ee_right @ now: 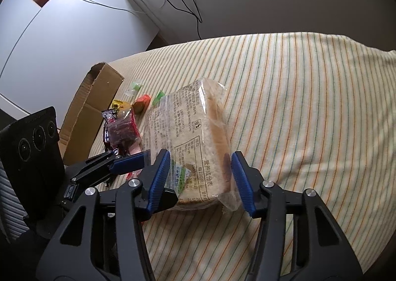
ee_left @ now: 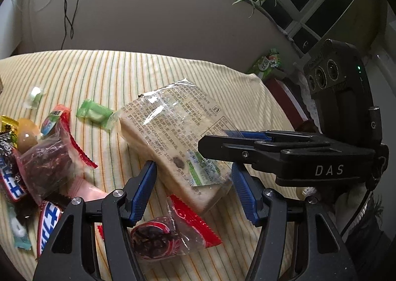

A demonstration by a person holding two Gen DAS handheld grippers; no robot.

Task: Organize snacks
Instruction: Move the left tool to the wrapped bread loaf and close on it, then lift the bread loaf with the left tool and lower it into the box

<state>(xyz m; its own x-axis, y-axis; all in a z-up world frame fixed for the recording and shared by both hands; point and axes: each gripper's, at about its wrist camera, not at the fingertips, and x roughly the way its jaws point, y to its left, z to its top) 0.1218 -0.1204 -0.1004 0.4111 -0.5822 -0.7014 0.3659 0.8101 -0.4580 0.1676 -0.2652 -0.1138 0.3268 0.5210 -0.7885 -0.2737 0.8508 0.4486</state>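
A clear-wrapped loaf of sliced bread with printed text hangs tilted over the striped cloth. In the left wrist view my left gripper has its blue pads against the loaf's near end, one on each side. My right gripper reaches in from the right and clamps the loaf's right edge and plastic flap. In the right wrist view the bread fills the gap in my right gripper, both pads touching the wrap. The left gripper meets the package from the left there.
Loose snacks lie left of the loaf: a red-wrapped dark sweet, chocolate bars, a green candy, a jelly cup. An open cardboard box stands at the cloth's left edge. Cables hang on the wall behind.
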